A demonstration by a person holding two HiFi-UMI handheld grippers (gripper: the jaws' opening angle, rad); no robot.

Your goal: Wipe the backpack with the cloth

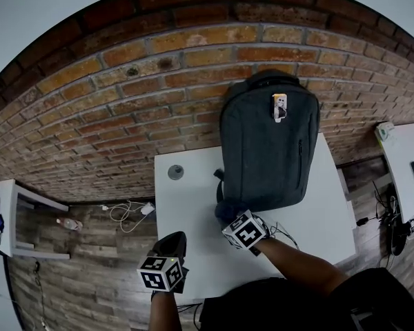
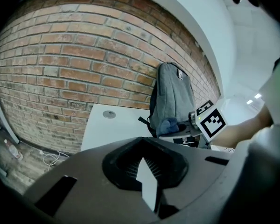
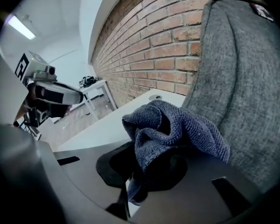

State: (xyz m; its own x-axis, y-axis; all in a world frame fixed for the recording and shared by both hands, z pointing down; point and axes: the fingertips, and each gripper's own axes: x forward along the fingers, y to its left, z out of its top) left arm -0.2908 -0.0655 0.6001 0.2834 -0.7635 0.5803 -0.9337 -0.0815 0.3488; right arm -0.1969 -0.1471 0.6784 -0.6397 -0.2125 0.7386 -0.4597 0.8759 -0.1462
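Holding item: right hand-held gripper (image 1: 233, 219), jaws clamped on a bunched blue-grey cloth (image 3: 177, 129). The cloth spills out ahead of the jaws in folds.

Contact: the cloth lies against the lower near-left corner of the backpack (image 1: 265, 150), touching its grey fabric just above the tabletop (image 1: 193, 205).

Second item: left hand-held gripper (image 1: 169, 248), jaws drawn together with nothing between them. It sits at the near left edge of the tabletop, apart from the backpack and taking no part in the work.

Task object: backpack, dark grey, upright at the far right of the tabletop, its back leaning on the brick wall (image 1: 124, 95). A small pale tag (image 1: 280, 107) hangs near its top.

Other: a round grey cap (image 1: 175, 172) set in the tabletop, far left, well apart from both tools.

Progress, judged: the cloth is picked up and brought onto the backpack, so the wipe is under way at the bottom corner. Nearly all of the front panel lies above and to the right of the cloth. No dirt or wiped streak shows, so how much is already cleaned cannot be told. The upper front, sides and top probably remain.
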